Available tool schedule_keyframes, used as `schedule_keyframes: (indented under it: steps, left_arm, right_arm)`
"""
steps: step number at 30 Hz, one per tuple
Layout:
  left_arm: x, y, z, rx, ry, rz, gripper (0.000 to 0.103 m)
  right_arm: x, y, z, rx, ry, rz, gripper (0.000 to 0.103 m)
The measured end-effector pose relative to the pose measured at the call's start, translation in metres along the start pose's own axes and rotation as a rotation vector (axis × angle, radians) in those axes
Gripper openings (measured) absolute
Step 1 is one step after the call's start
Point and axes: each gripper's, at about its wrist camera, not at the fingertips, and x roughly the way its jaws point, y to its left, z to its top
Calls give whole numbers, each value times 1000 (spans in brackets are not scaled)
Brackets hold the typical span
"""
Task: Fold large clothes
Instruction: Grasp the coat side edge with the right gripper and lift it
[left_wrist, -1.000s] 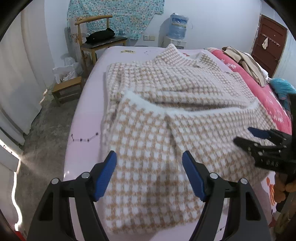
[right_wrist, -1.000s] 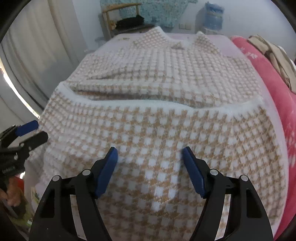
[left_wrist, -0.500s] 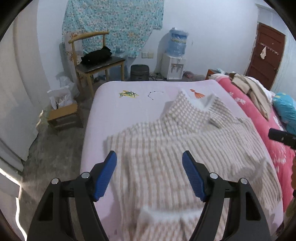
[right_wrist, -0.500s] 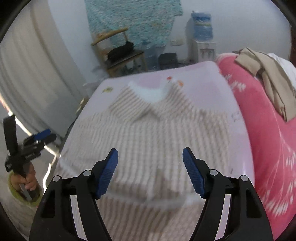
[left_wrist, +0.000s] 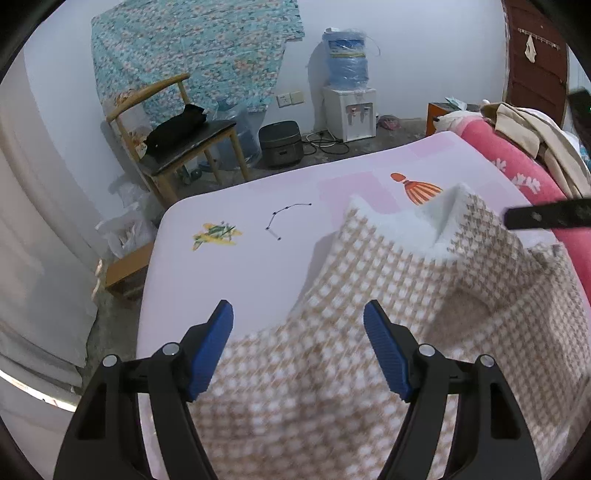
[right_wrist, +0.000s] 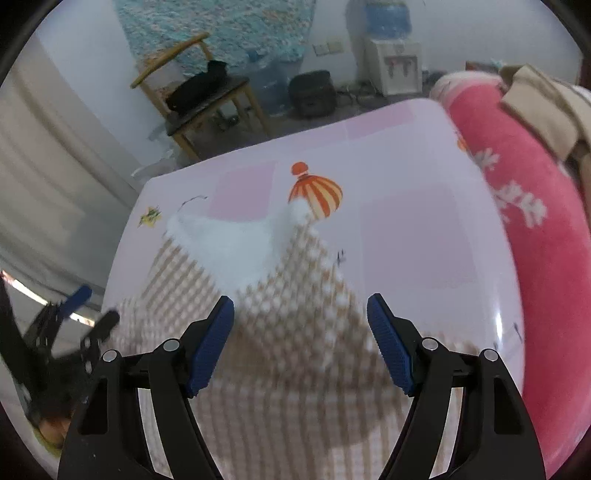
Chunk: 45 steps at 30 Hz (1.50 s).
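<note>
A beige-and-white checked fleece garment lies spread on the pale pink bed sheet, its white collar pointing to the far end. My left gripper hovers open over the garment's left shoulder area, nothing between its blue pads. In the right wrist view the same garment and its collar lie below my right gripper, which is also open and empty above the cloth. The left gripper shows at the left edge there. One black finger of the right gripper crosses the left view's right side.
A rolled pink blanket with beige clothes runs along the bed's right side. Beyond the bed stand a wooden chair with a black bag, a rice cooker and a water dispenser. A low stool sits left.
Both grippers have travelled from over the folded hem end up along the garment to its collar end, staying open. The garment itself lies as before.
</note>
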Motion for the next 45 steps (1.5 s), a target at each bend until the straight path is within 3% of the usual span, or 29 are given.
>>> schedule_keyframes:
  steps: [6, 14, 20, 31, 39, 42, 45]
  left_arm:
    - [8, -16, 2, 36, -10, 29, 71]
    - [15, -24, 0, 48, -12, 41, 71]
    - [15, -24, -1, 47, -19, 47, 71]
    - [11, -25, -2, 46, -37, 55, 71]
    - [4, -22, -3, 40, -47, 58, 71]
    - [2, -18, -3, 22, -45, 23, 71]
    - [4, -11, 0, -18, -29, -91, 71]
  right_arm:
    - [33, -7, 32, 57, 70, 45, 71]
    - [54, 0, 49, 73, 118, 74, 65]
    - [65, -3, 56, 78, 148, 52, 54]
    - [66, -1, 59, 68, 159, 49, 19]
    - [38, 13, 50, -4, 106, 73, 11]
    - [32, 20, 47, -37, 92, 54, 11]
    - [32, 22, 45, -41, 90, 37, 11]
